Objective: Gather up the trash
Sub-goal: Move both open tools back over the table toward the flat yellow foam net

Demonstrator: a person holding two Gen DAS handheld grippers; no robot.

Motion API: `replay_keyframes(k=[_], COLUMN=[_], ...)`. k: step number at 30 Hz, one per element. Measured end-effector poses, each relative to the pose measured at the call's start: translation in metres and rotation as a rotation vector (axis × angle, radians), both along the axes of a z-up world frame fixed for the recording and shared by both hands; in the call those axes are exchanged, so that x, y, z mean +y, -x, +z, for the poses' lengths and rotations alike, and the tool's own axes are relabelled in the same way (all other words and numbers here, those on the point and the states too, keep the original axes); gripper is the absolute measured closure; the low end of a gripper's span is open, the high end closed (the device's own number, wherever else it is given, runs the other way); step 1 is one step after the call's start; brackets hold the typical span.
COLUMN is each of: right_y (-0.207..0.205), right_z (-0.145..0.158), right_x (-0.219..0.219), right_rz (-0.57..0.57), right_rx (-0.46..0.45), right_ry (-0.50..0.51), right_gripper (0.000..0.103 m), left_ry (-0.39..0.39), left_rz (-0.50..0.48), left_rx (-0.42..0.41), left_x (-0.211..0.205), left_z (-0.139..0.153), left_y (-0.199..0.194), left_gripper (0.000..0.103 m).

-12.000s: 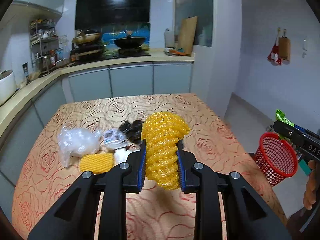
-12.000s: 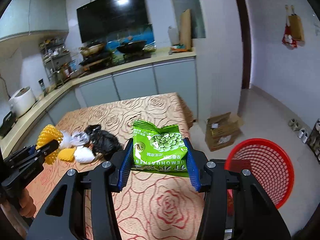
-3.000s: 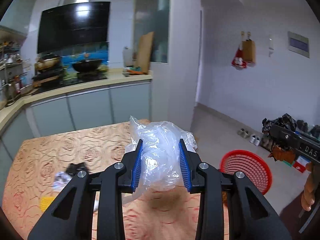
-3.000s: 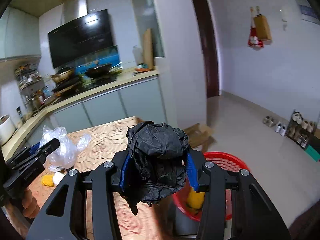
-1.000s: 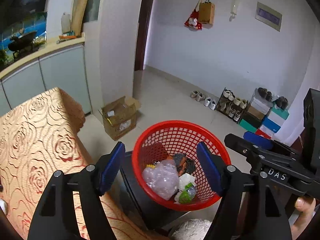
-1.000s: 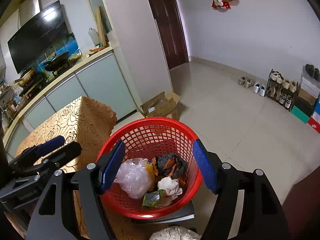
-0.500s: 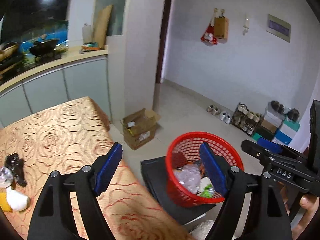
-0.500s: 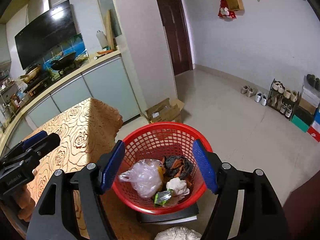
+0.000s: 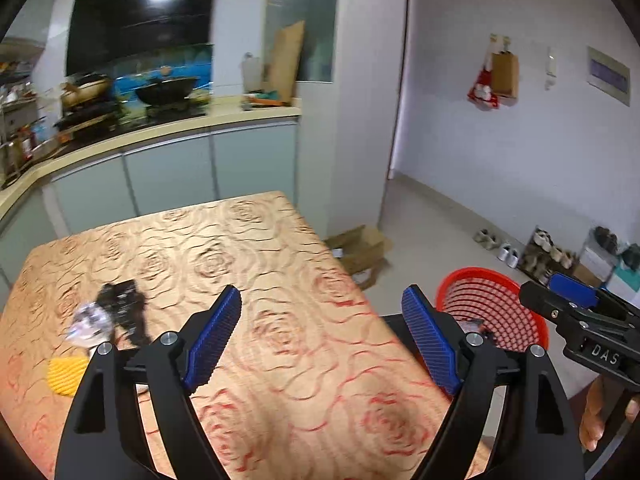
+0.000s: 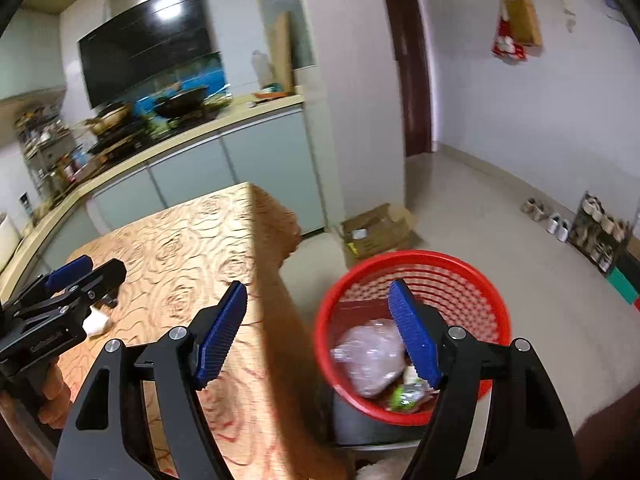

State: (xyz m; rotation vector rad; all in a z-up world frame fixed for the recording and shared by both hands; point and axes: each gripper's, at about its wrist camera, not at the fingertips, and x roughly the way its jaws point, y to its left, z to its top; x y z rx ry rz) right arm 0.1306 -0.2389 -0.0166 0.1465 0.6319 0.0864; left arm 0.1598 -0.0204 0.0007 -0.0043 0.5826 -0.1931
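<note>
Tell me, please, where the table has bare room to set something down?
The table is bare from the black scrap across to the edge by the basket. It is crowded at the left edge: black scrap, clear wrapper, yellow foam.

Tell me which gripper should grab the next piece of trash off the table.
Left, probably. The left gripper is open over the table, near the black scrap and yellow foam net; the right gripper, also open, faces the red basket.
</note>
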Motion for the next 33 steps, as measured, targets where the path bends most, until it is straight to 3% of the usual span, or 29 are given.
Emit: replay_keyframes(k=[15,23,30,33], right_y=[-0.003,-0.006,-0.007,-0.008], right_z=[0.005,-0.001,-0.01,-0.011], right_x=[0.086,0.103,0.115,0.12], right_rz=[0.189,0.228,0.252,0.262], right_rx=[0.01,0.027,0.051,0.055], right_ry=[0.011,0.012,0.018,0.027], right_gripper=[0.031,0.031,0.031,0.031], left_ry=[-0.005,-0.057,0.004,-0.005], left_rz=[0.247,0.404,0.407,0.395], left_rx=[0.023,0.115,0.205,0.222], left_x=[0.12,0.204,0.239,0.242], left_z=[-0.005,-0.034,-0.062,-0.069], left_y=[0.035,0.054,0.055,0.042], left_gripper=[0.022,0.022,0.022,0.022])
